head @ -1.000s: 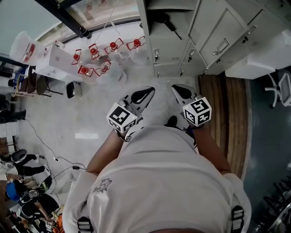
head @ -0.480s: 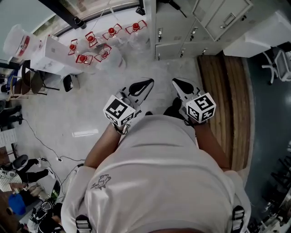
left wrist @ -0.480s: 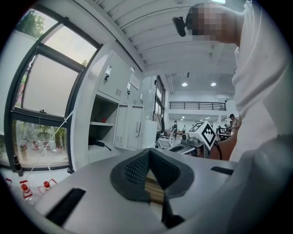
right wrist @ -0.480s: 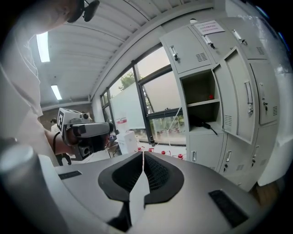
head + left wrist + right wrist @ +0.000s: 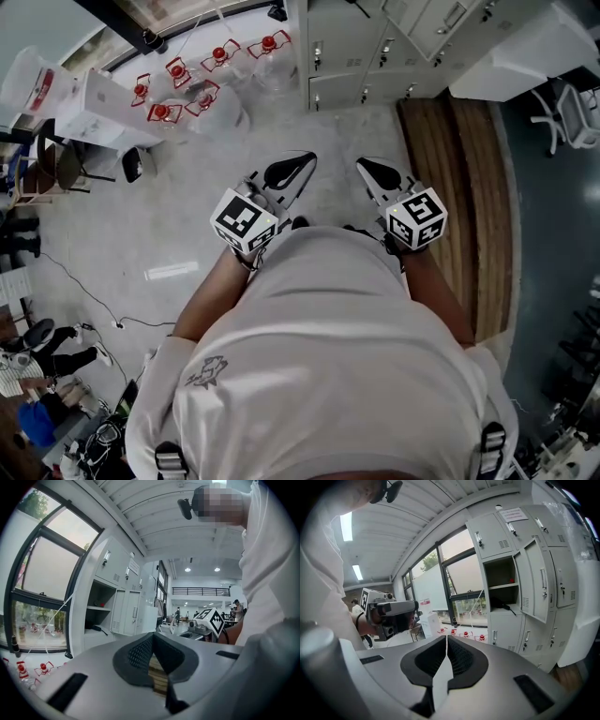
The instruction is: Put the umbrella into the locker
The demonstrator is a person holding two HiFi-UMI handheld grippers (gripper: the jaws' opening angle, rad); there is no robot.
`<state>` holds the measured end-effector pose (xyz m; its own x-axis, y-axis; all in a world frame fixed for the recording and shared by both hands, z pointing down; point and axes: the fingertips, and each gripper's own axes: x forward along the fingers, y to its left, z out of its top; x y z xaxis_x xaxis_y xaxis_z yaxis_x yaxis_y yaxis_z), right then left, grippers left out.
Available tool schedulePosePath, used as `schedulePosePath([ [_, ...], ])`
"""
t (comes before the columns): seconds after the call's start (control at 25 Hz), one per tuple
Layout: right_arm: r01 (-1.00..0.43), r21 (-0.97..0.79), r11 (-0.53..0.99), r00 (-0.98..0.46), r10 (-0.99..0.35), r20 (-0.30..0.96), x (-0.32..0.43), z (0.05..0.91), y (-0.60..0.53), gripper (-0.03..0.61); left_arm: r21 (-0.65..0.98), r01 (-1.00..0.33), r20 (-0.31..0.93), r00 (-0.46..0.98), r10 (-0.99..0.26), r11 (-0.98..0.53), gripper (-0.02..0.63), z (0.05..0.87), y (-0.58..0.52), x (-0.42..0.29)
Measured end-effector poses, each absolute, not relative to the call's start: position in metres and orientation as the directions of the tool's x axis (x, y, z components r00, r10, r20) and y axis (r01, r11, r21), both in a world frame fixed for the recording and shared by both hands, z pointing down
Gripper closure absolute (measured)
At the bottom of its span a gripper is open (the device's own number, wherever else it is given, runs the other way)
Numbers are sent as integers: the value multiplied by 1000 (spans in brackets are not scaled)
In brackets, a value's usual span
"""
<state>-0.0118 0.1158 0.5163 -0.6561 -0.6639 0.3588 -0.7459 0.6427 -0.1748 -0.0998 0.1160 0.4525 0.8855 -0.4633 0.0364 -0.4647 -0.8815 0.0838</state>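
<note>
A black folded umbrella (image 5: 503, 605) lies on the lower shelf of an open locker compartment (image 5: 501, 578), and the left gripper view shows the umbrella (image 5: 97, 629) there too. The locker door (image 5: 536, 585) stands ajar. My left gripper (image 5: 292, 172) and right gripper (image 5: 373, 172) are held side by side in front of my body, well back from the grey lockers (image 5: 375, 56). Both are shut with nothing between the jaws. In their own views the left gripper (image 5: 152, 637) and right gripper (image 5: 446, 639) show tips that meet.
Several red-capped bottles (image 5: 178, 89) and white boxes (image 5: 94, 108) sit on the floor by the window. A wooden strip (image 5: 459, 187) runs along the right, beside a white counter (image 5: 516, 56) and a chair (image 5: 574, 112). People and cables are at the lower left.
The lockers and bottles have slid towards the top of the head view as I back away from them. Both grippers stay shut and empty in front of me.
</note>
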Motion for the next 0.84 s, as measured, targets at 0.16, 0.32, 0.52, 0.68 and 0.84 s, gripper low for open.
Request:
schedulePosePath([
  [0.16,-731,-161,663,-669,-652,357,19,507,129,531,87,-461,28,887,-460,-883,603,449,133,-58],
  [0.32,-715,-144,685,-680,-632,371,57,508,143,531,117,-472,34,881,-471,-874,603,462,147,-14],
  [0.52,-708,-175,685,-691,-619,373,101,513,156,531,129,-473,50,881,-471,-871,603,471,166,23],
  [0.68,-708,-179,684,-692,-620,369,128,516,166,531,141,-478,60,878,-474,-867,603,477,172,45],
  [0.84,-699,-169,695,-699,-613,369,151,521,173,531,147,-466,69,885,-460,-873,603,484,176,73],
])
